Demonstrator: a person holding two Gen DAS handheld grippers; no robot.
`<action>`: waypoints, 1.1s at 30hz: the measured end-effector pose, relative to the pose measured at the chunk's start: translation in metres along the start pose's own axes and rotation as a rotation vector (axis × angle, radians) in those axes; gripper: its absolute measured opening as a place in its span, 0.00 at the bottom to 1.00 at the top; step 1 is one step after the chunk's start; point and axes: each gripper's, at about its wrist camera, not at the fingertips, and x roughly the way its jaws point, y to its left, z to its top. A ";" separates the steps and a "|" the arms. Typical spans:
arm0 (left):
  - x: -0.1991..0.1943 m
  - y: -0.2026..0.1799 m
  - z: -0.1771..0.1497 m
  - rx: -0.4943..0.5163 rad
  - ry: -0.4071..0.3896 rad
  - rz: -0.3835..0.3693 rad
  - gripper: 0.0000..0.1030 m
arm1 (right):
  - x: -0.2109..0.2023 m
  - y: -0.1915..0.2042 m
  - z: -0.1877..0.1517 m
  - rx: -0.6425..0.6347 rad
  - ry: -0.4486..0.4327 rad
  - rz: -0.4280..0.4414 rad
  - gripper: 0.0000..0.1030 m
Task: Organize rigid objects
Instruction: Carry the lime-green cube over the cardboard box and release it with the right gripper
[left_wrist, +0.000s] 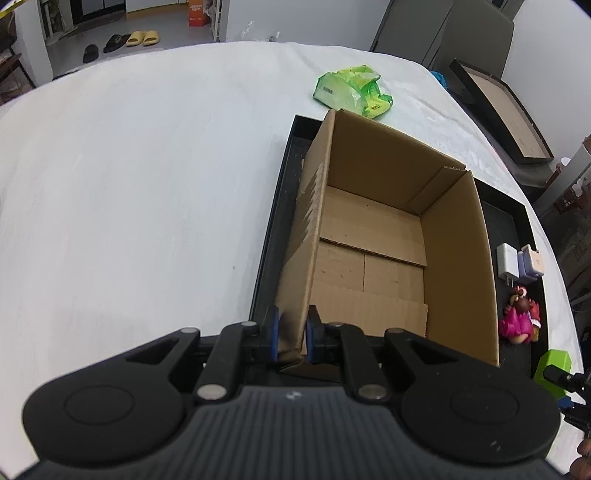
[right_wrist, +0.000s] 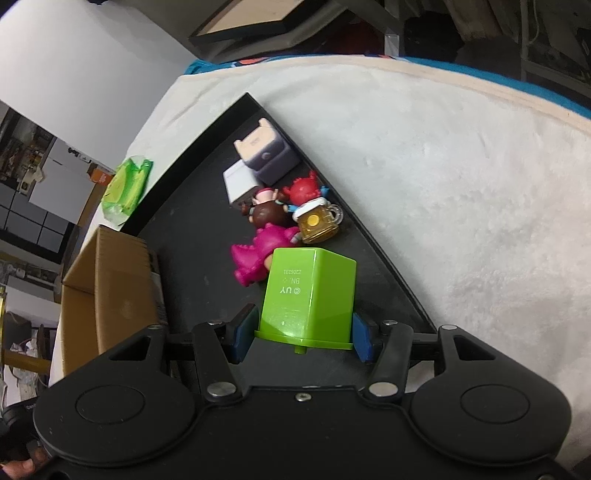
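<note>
An open, empty cardboard box stands in a black tray on the white cloth. My left gripper is shut on the near corner of the box's left wall. My right gripper is shut on a green plastic block, held above the tray floor. Beyond the block lie a pink dinosaur figure, a red figure with a beer mug, a white charger and a small lilac box. The cardboard box shows at the left of the right wrist view.
A green plastic packet lies on the cloth beyond the tray. A black framed board leans at the far right. Fluffy white cloth spreads right of the tray. The toys fill the tray's right strip beside the box.
</note>
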 end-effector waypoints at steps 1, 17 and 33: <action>0.000 0.001 -0.002 -0.010 0.002 -0.005 0.13 | -0.003 0.001 0.000 0.003 -0.001 0.008 0.51; -0.005 0.010 -0.024 -0.012 -0.040 -0.068 0.14 | -0.042 0.078 -0.011 -0.152 -0.052 0.051 0.51; -0.013 0.021 -0.043 0.008 -0.145 -0.190 0.15 | -0.032 0.171 -0.045 -0.322 -0.025 0.066 0.51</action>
